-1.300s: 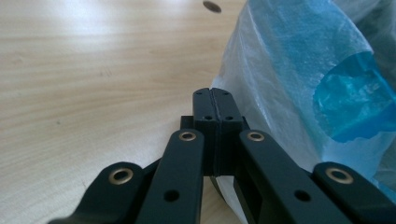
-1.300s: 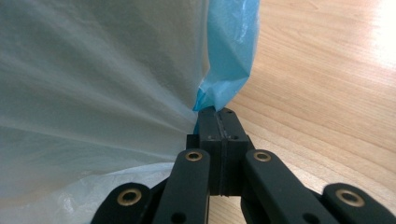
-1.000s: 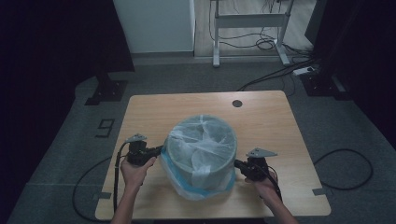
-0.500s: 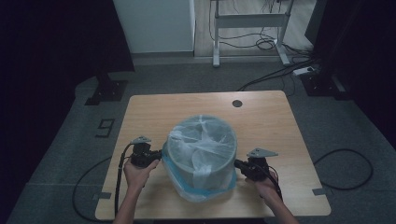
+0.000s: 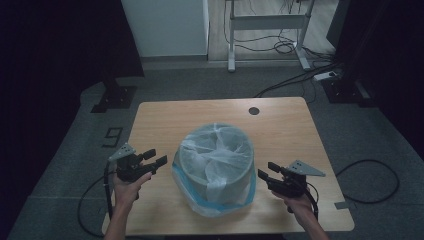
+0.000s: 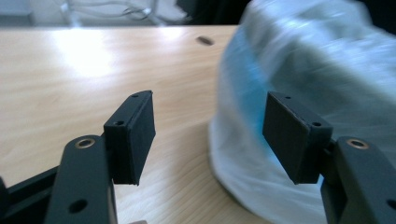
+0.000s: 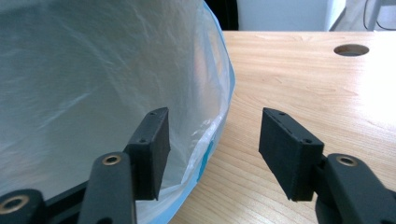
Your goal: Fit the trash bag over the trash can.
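A round grey bin (image 5: pixel 216 162) stands in the middle of the wooden table, lined with a translucent blue-white plastic bag (image 5: pixel 212 200) that drapes down its outside onto the tabletop. My left gripper (image 5: pixel 155 158) hovers open just left of the bin, holding nothing. In the left gripper view the bag (image 6: pixel 308 93) bulges behind the right jaw. My right gripper (image 5: pixel 265 175) sits open just right of the bin, apart from it. In the right gripper view the bag's blue hem (image 7: pixel 205 154) hangs between the jaws, near the left one.
The table (image 5: pixel 280 130) has a round cable hole (image 5: pixel 254 111) at its back right. Bare wood lies behind and beside the bin. A desk frame (image 5: pixel 265 22) and cables (image 5: pixel 370 180) are on the floor beyond the table.
The left gripper has lifted and swung slightly away from the bin's side, its jaws now free. The right gripper has barely moved.
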`<state>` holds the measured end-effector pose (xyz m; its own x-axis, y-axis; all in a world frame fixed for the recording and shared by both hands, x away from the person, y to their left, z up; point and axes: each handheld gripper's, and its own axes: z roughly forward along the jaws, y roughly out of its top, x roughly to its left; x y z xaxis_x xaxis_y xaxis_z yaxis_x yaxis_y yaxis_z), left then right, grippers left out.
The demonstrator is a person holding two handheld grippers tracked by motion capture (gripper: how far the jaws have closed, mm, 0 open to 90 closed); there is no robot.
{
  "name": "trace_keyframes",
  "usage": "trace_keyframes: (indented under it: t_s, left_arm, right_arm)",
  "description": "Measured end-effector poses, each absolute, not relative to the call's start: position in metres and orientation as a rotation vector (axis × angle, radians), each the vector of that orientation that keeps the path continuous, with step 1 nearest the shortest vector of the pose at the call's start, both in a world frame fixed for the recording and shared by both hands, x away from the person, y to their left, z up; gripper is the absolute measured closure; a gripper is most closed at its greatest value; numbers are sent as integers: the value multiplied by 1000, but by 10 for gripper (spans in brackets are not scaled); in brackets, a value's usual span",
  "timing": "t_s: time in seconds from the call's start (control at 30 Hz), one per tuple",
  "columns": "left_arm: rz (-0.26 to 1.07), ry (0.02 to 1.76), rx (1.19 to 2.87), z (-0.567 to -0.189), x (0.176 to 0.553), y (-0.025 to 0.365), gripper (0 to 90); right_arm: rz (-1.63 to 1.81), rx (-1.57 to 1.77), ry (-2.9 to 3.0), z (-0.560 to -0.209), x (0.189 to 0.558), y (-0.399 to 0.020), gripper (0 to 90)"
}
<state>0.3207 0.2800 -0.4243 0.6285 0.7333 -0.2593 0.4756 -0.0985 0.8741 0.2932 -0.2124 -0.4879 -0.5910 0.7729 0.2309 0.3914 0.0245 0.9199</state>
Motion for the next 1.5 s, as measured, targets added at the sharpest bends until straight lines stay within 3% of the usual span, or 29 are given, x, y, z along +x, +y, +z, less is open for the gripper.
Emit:
trace_keyframes:
  t_s: [0.27, 0.57, 0.93, 1.17, 1.5]
  left_arm:
    - [314, 781, 1847, -390, 325, 261, 342]
    - [251, 614, 1973, -353, 349, 216, 381]
    - [190, 539, 2199, -349, 383, 163, 490]
    - [185, 481, 2222, -345, 393, 142, 486]
    - [71, 408, 2185, -341, 416, 123, 483]
  right_arm:
    - [1678, 1134, 1962, -488, 281, -228, 405]
    - [1701, 1166, 1960, -496, 275, -236, 411]
    - [1693, 1181, 1935, -497, 266, -246, 415]
    - [1691, 1215, 1918, -500, 263, -252, 422]
    - [1688, 1215, 1931, -501, 265, -252, 425]
